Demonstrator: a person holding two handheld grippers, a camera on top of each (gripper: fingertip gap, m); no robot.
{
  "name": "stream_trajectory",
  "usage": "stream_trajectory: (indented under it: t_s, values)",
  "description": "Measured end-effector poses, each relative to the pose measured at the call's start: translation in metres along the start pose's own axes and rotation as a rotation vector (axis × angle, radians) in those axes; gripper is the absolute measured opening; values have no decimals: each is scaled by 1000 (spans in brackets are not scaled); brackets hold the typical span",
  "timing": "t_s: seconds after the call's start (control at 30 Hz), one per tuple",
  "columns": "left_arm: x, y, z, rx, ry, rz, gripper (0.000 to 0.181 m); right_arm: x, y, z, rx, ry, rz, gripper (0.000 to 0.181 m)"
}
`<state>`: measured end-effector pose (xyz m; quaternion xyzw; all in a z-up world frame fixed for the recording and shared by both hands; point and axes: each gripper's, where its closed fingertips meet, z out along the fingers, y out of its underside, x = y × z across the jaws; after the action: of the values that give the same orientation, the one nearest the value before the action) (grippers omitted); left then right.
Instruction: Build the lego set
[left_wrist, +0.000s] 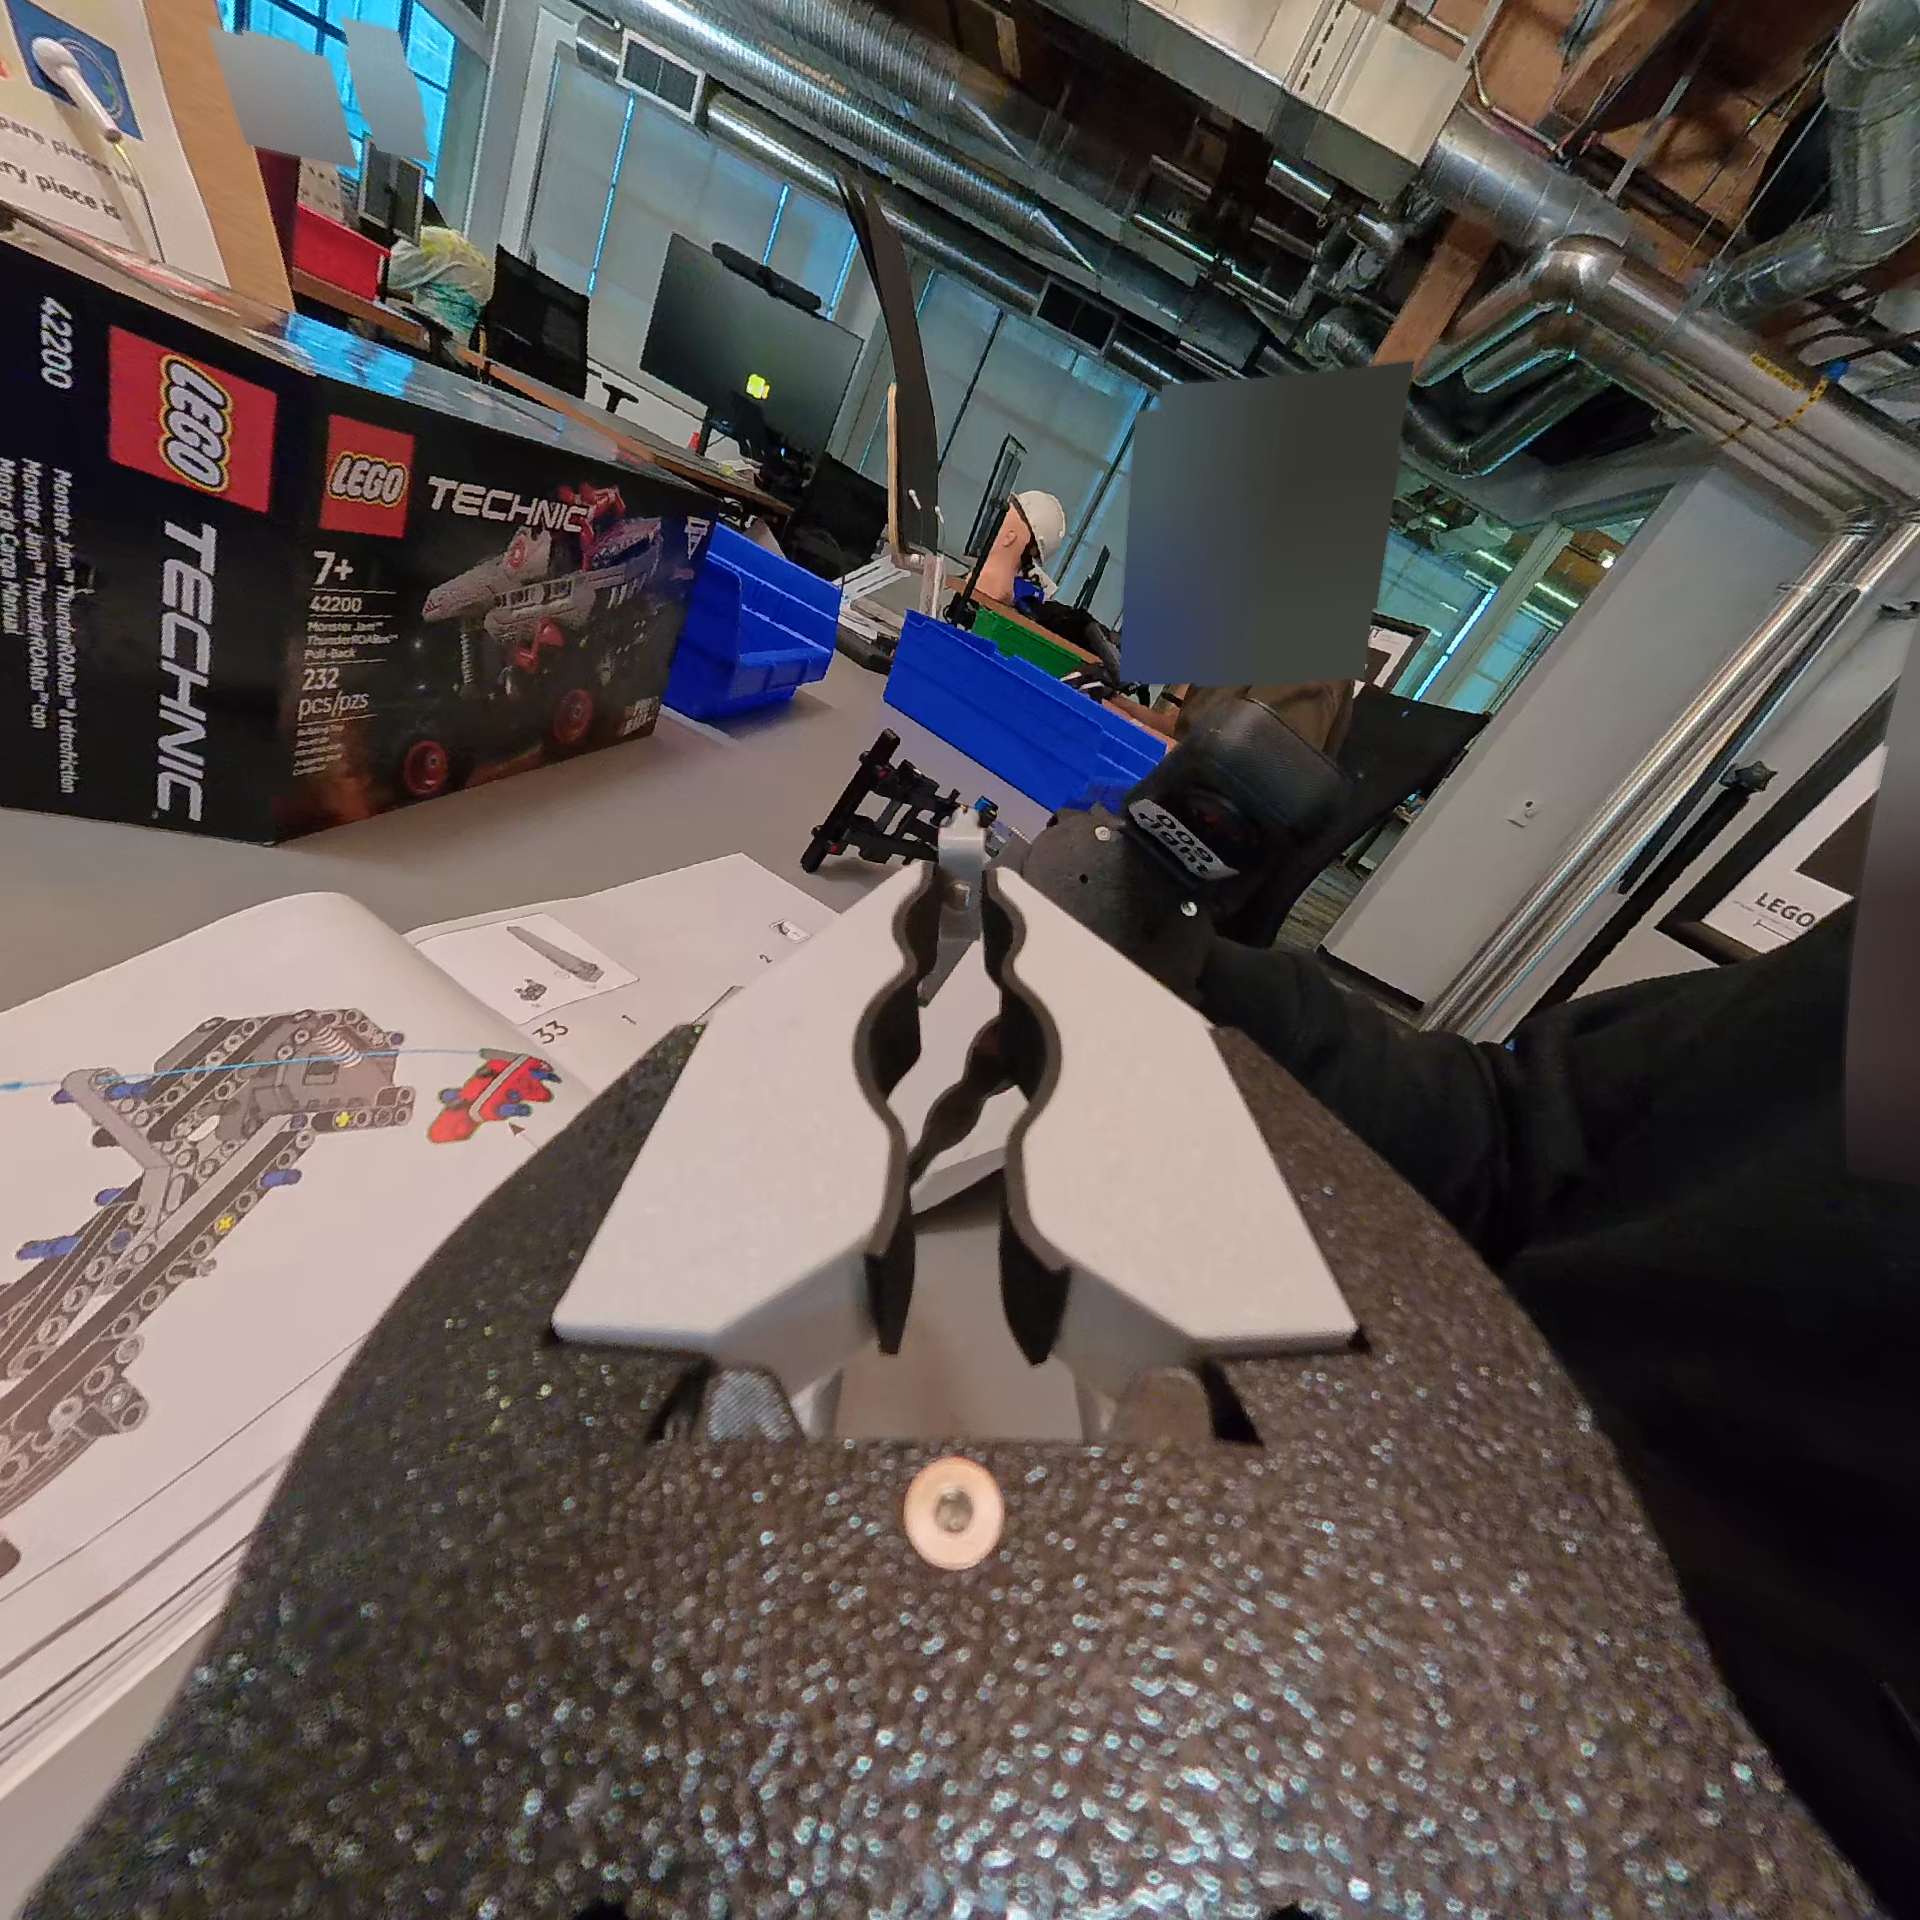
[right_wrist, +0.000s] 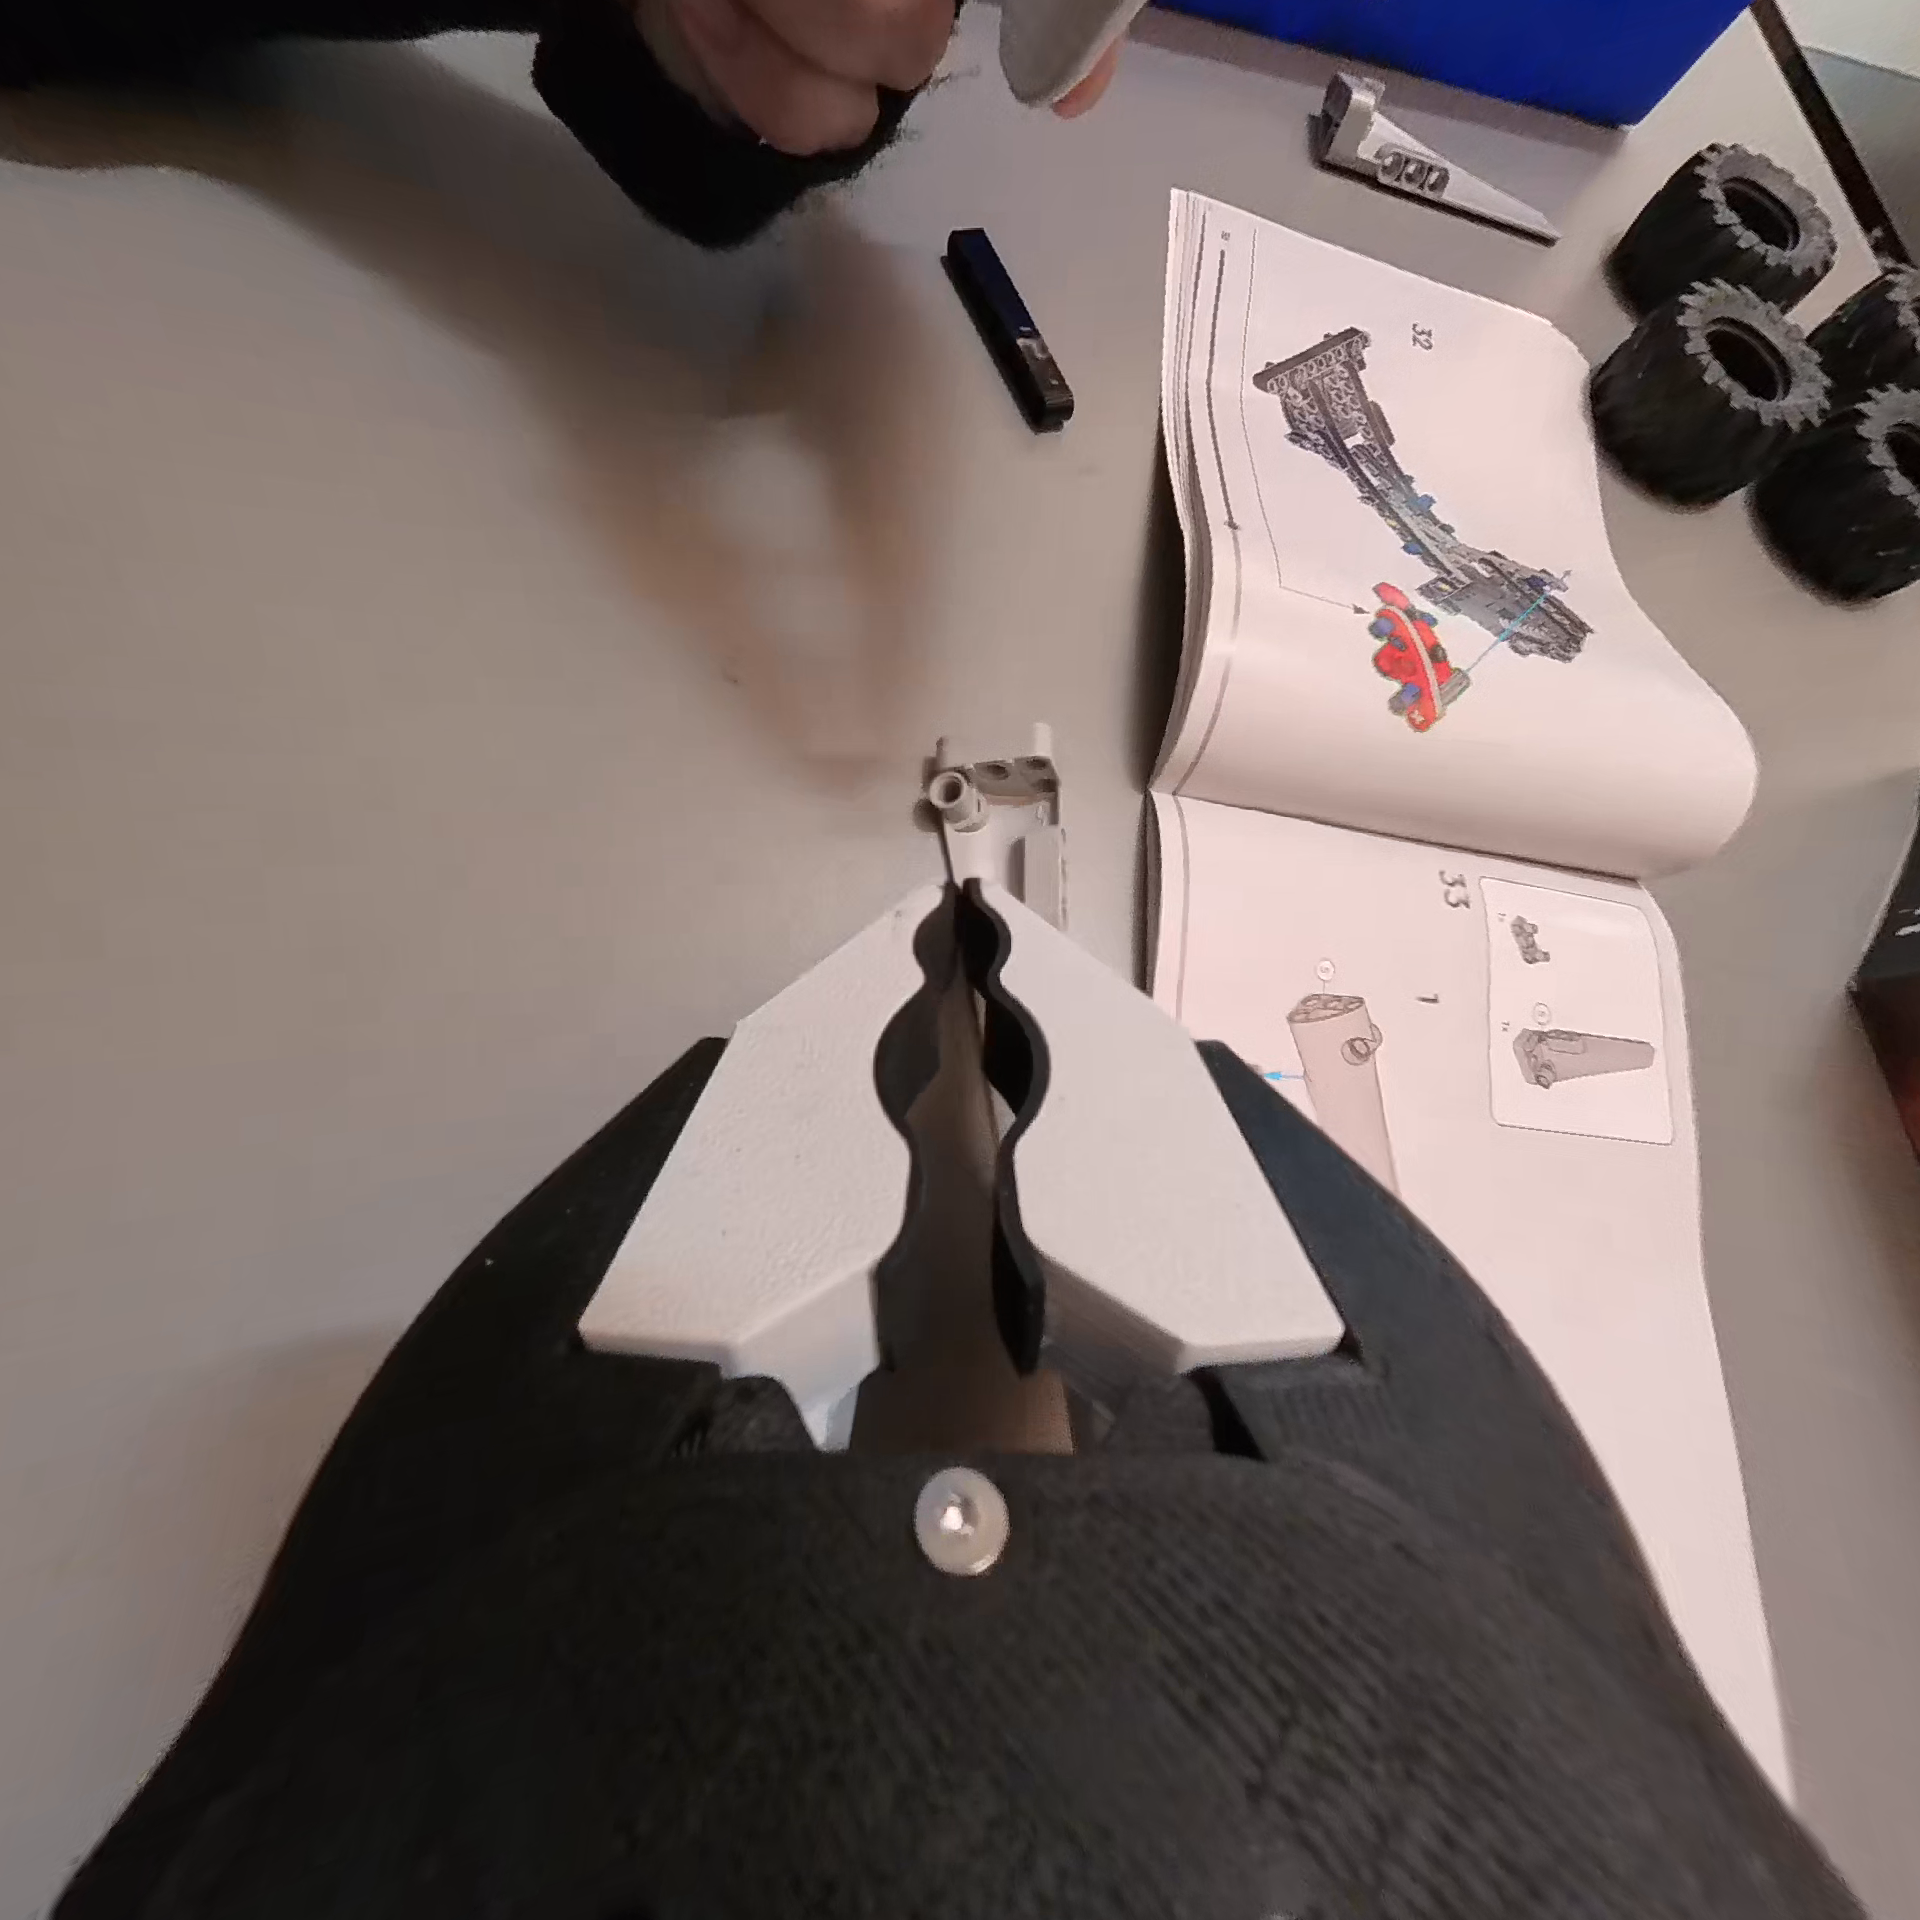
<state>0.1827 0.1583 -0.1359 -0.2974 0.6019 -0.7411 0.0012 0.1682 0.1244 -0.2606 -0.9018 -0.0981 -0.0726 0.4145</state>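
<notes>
In the right wrist view, my right gripper (right_wrist: 961, 888) is shut on the thin end of a light grey lego panel (right_wrist: 1023, 831) and holds it just above the table. A grey pin (right_wrist: 951, 795) sits in the panel's far end. In the left wrist view, my left gripper (left_wrist: 961, 883) is closed on a small grey lego piece (left_wrist: 961, 847) at its tips. A black lego frame (left_wrist: 883, 821) lies just beyond. The right gripper's black body (left_wrist: 1101, 883) is close on the right. The open instruction booklet (right_wrist: 1455, 727) lies to the right of the panel and also shows in the left wrist view (left_wrist: 260, 1299).
The lego box (left_wrist: 312, 603) and blue bins (left_wrist: 748, 644) stand at the back. Several black tyres (right_wrist: 1714, 395), a second grey panel (right_wrist: 1434, 156) and a dark stick (right_wrist: 1008, 327) lie on the grey table (right_wrist: 312, 727). A sleeved hand (right_wrist: 821, 73) is at the top. A pale blurred smear lies beyond the panel. About 12 centimeters separates my left fingertips from my right.
</notes>
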Motion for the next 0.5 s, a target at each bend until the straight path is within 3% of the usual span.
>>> stream_trajectory:
  t_s: [0.1, 0.33, 0.43, 0.5]
  values:
    - [-2, -1, -1, 2, -11, 4, 4, 2, -1, -2, -15, 10, -8, 0]
    - [-2, 0, -1, -2, -12, 7, 4, -7, -31, -25, 209, -140, 161, 0]
    - [-1, 4, -1, -37, -5, 18, 5, 2, -14, -25, 77, -28, 49, 0]
    - [-1, 7, 0, -49, 2, 1, 5, 15, -9, -22, 26, 87, -2, 14]
